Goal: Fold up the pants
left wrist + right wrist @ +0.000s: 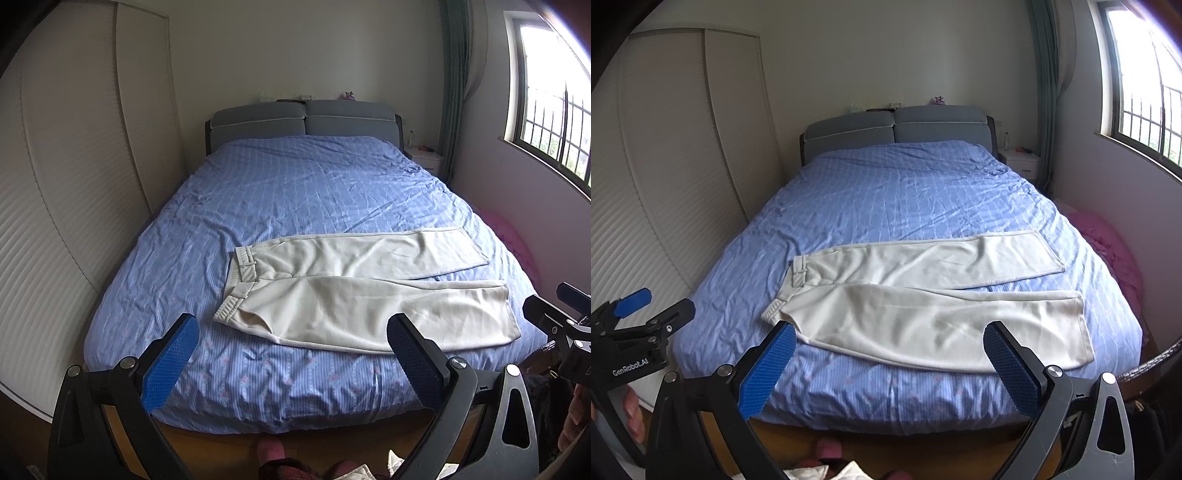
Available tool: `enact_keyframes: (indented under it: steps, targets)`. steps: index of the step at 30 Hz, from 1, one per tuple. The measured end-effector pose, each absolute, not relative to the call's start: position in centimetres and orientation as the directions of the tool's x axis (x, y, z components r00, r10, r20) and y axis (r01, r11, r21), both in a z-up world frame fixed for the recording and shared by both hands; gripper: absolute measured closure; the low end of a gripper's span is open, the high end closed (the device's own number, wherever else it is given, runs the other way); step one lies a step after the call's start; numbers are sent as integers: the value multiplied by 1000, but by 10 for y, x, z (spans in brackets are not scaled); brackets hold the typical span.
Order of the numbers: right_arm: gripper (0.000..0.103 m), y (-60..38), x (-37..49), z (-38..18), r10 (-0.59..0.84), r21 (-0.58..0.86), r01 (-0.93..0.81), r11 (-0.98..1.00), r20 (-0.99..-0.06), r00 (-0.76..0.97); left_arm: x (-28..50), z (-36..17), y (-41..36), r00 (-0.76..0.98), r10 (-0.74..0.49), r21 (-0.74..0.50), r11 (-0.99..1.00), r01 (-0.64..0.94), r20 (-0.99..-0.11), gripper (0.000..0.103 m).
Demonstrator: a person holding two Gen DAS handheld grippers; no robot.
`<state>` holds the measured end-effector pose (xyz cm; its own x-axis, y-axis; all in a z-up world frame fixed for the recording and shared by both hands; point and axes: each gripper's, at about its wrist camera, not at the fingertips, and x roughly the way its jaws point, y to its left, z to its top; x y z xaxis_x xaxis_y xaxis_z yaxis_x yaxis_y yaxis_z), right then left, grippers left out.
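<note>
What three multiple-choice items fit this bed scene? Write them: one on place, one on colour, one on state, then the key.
1. Where do the pants lie?
A. on the bed's near end
B. against the headboard
C. on the floor

2. What colour is the bedcover?
A. green
B. blue
C. red

3. How are both grippers?
A. shut on the pants
B. shut, empty
C. open, empty

Key: 1 A, the pants lie spread flat near the foot edge, waistband to the left. 2 B, the cover is blue with a pale pattern. 3 C, the left gripper and the right gripper show wide-apart pads with nothing between them, short of the pants.
</note>
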<state>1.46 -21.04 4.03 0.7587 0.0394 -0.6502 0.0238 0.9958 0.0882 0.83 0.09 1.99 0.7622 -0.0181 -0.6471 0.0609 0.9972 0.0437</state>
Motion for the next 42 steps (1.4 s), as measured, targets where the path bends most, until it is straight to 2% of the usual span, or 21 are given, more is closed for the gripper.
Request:
enact_keyframes:
  steps: [32,42]
  targets:
    - [0,-206,17,40,51,87,9,996,-665,745,2,23,-4,765,-20,46,997,64,-644,0]
    - [1,-194,35,25,65,97,4,995,-697,715,21,8,13,727,-21,31,998,59,-686,0]
